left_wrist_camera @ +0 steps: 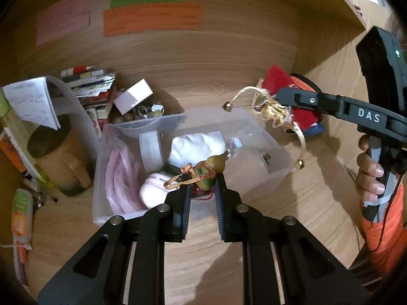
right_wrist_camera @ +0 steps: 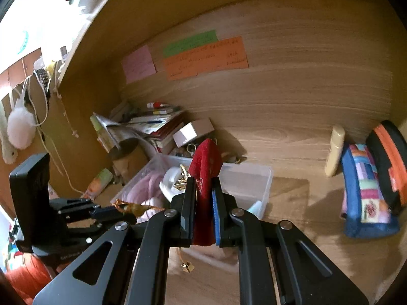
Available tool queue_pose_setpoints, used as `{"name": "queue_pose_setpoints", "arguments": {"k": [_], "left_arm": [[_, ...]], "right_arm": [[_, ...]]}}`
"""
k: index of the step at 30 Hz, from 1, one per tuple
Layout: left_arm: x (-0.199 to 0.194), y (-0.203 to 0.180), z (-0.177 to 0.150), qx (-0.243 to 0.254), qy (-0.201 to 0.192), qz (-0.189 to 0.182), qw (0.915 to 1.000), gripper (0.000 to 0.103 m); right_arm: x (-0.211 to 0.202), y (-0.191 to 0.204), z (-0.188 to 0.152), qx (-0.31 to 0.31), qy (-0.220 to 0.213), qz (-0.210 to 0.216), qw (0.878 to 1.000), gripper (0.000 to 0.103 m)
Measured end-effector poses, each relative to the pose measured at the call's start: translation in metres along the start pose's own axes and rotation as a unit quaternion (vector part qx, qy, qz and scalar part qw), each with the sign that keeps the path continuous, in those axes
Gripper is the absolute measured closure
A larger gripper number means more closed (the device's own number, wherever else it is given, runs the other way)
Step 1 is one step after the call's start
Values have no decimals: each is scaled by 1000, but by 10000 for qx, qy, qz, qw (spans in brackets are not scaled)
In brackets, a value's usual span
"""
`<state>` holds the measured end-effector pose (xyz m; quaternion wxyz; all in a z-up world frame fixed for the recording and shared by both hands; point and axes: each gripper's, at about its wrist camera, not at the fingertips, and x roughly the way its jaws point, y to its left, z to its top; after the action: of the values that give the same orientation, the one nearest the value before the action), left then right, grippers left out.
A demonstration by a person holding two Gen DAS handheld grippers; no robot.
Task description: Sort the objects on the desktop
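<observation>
Left gripper [left_wrist_camera: 202,178] clenched gourd charm [left_wrist_camera: 212,169]; right gripper [right_wrist_camera: 203,188] clamped red pouch [right_wrist_camera: 204,175] above clear bin [left_wrist_camera: 277,152]. Risk: dangling gold cord [left_wrist_camera: 297,137] snagging rim.

A clear plastic storage bin [left_wrist_camera: 277,150] sits mid-desk on the wooden desktop [left_wrist_camera: 292,203], with a white cloth bundle [left_wrist_camera: 197,145] and a pink fabric bundle [left_wrist_camera: 122,175] inside it. Left of the bin stands a brown cardboard tube [left_wrist_camera: 54,157], with a stack of books and papers [left_wrist_camera: 89,86] behind it. Behind the bin lies a small white box [left_wrist_camera: 133,96]. Far right, a patchwork fabric pouch [right_wrist_camera: 366,190] leans against the side wall.
</observation>
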<state>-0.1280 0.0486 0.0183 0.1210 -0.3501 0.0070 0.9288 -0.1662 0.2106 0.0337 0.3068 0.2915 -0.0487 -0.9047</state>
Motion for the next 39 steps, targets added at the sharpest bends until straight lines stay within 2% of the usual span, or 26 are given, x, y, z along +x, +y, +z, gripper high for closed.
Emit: {"name": "queue_pose_setpoints", "arguments": {"k": [4,10,18,25,28,31,33,35,37,39], "left_arm": [[15,2,3,-23,128,-105,9999,86],[39,-3,-3,199,251,-179,9993,86],[47,4,-4,150,227,-415,9988,85],[45,13,-5,-20,272,-492,9984,84],[45,14,-6,-31,264,-510,9983,77],[40,11,-8,53,193,-505,9985,69],[36,10,-8,117,125,-452,9988,65],[32,9,-9,140,69,-415,9990,56],[28,9,-9,143,13,-344,9993,52],[24,9,-9,135,-37,-263,9996,50]], "right_arm": [[25,-5,0,9,133,-149,9998,93],[55,-13,-15,-100,369,-331,9987,93],[72,-12,-25,-425,469,-891,9940,93],[76,-15,-29,-434,457,-932,9936,90],[76,-15,-29,-452,445,-985,9931,89],[74,-13,-30,-519,391,-1098,9918,81],[73,-11,-30,-557,354,-1159,9911,70],[72,-9,-29,-589,310,-1162,9910,65],[70,-6,-29,-641,278,-1181,9905,61],[68,-3,-29,-699,224,-1254,9894,50]]}}
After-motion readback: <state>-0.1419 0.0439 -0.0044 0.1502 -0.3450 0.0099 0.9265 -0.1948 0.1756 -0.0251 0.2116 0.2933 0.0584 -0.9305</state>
